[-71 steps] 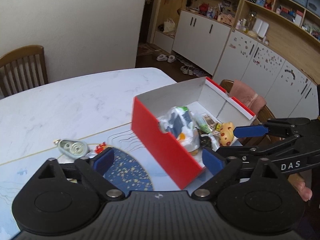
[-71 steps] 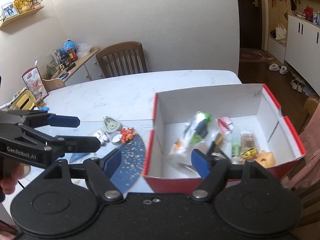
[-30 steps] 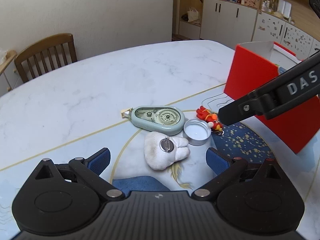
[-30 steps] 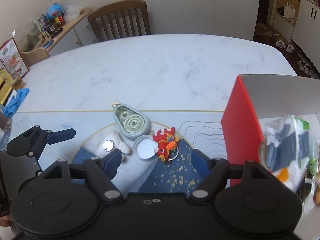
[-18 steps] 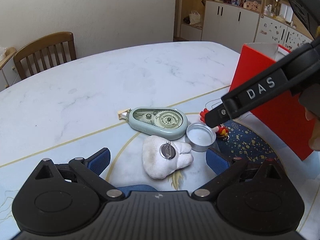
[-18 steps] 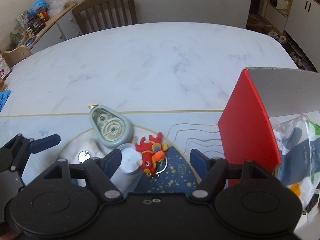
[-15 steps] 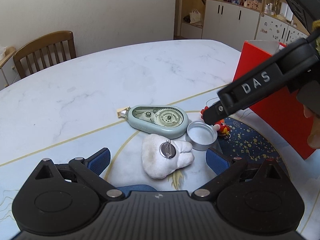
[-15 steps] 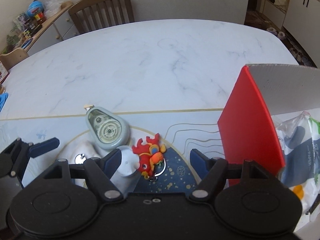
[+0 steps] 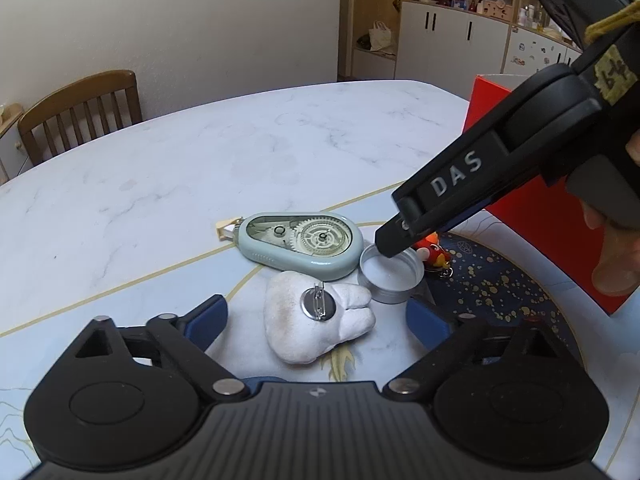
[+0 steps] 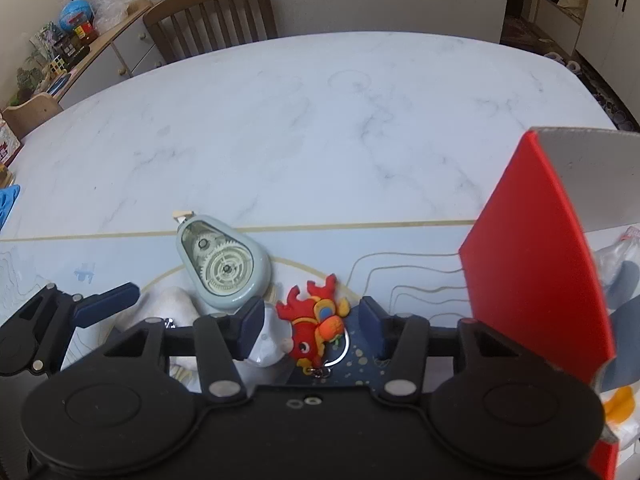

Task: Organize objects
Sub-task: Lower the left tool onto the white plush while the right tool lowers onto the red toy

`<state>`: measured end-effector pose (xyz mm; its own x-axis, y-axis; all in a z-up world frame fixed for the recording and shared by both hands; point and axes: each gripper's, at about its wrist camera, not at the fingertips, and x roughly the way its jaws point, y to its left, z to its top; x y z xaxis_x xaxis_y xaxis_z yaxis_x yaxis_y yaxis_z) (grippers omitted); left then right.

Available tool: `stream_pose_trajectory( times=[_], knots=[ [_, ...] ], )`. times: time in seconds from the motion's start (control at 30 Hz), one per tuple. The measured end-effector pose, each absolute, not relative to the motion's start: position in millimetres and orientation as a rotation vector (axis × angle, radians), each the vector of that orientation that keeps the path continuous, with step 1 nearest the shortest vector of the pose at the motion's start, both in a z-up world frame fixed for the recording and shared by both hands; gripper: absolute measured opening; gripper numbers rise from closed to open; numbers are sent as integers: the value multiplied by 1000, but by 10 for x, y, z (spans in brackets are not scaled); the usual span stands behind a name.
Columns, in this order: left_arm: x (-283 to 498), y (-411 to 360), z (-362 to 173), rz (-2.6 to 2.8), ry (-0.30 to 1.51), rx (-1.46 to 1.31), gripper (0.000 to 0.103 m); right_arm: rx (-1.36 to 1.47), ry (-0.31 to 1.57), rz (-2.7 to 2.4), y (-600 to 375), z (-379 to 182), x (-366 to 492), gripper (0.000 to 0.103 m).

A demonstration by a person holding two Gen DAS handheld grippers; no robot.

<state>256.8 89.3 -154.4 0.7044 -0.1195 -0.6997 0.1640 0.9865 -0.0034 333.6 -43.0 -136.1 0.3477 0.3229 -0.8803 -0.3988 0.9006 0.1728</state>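
Observation:
A red and orange fish keychain [image 10: 316, 328] lies on the blue mat, between the fingers of my right gripper [image 10: 312, 328]. Its jaws are closing and a gap still shows at each pad. Beside the keychain lie a silver tin lid [image 9: 390, 276], a pale green tape dispenser [image 9: 298, 240] and a white plush badge [image 9: 316, 320]. My left gripper [image 9: 318, 320] straddles the plush. Its jaws are closing too, and the pads stand clear of the plush. The red box [image 10: 536, 260] stands at the right with a plastic bag [image 10: 616, 280] inside.
The white marble table [image 10: 320, 120] stretches bare beyond the objects. A wooden chair [image 10: 212, 12] stands at its far side. In the left wrist view the right gripper's arm [image 9: 456, 176] crosses above the tin lid, and the red box [image 9: 552, 248] is close behind it.
The right gripper has come down over the keychain and its fingers have drawn in around it. The left gripper stays over the plush, its fingers slightly narrower.

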Motion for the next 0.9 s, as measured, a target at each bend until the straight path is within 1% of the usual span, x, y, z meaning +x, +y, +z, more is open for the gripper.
stream_pose_trajectory(
  times=[0.07, 0.1, 0.13, 0.17, 0.2, 0.3, 0.33, 0.5, 0.9],
  knots=[
    [2559, 887, -1542, -163, 769, 63, 94, -81, 1118, 468, -426, -1367, 3328, 51],
    [2554, 885, -1542, -164, 768, 62, 93, -77, 1121, 468, -424, -1371, 3328, 49],
    [2549, 890, -1548, -166, 768, 60, 85, -77, 1121, 467, -422, -1371, 3323, 47],
    [2546, 888, -1550, -165, 772, 61, 72, -74, 1121, 467, -419, -1372, 3319, 45],
    [2547, 886, -1558, -162, 780, 61, 68, -71, 1122, 469, -417, -1371, 3316, 42],
    [2548, 906, -1562, -152, 781, 55, 63, -57, 1123, 472, -434, -1372, 3305, 38],
    [2539, 911, -1556, -148, 780, 53, 56, -52, 1123, 473, -443, -1371, 3303, 37],
    [2524, 925, -1512, -135, 790, 32, 54, -43, 1098, 474, -481, -1323, 3271, 30],
    [2312, 934, -1253, -140, 789, -21, 53, -18, 1059, 526, -642, -1177, 3015, 29]
  ],
)
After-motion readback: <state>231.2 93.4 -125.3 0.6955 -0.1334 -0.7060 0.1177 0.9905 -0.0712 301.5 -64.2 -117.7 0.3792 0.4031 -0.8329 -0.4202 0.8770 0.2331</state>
